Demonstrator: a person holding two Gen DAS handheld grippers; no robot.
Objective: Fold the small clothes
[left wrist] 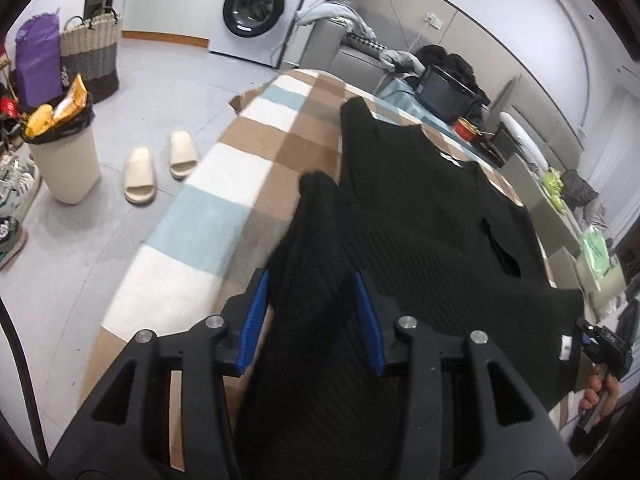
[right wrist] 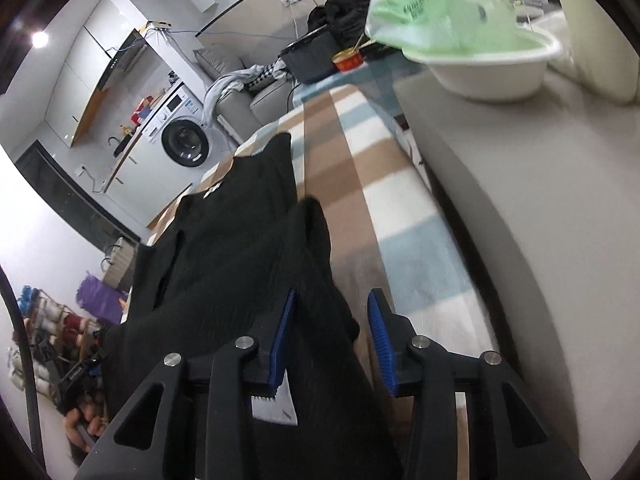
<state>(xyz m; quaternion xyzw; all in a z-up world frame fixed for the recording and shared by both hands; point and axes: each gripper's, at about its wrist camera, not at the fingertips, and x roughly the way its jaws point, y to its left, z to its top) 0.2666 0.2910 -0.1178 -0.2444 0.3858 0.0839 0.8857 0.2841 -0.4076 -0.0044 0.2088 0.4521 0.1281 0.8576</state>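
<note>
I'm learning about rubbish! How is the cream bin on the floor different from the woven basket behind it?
The cream bin is smooth and plain; the woven basket is plaited, pale on top and dark below. The bin has a black liner and is stuffed with yellow and orange packets; the basket has handles, and its inside is hidden. Both stand upright on the floor.

You've got one black sweater [left wrist: 420, 208] laid on one checked blanket [left wrist: 240, 168]. Two tongs in play, left tongs [left wrist: 312, 308] and right tongs [right wrist: 332, 332]. Two cream slippers [left wrist: 160, 168], one washing machine [left wrist: 260, 8], one bin [left wrist: 64, 160], one woven basket [left wrist: 92, 52], one white basin [right wrist: 492, 68].
</note>
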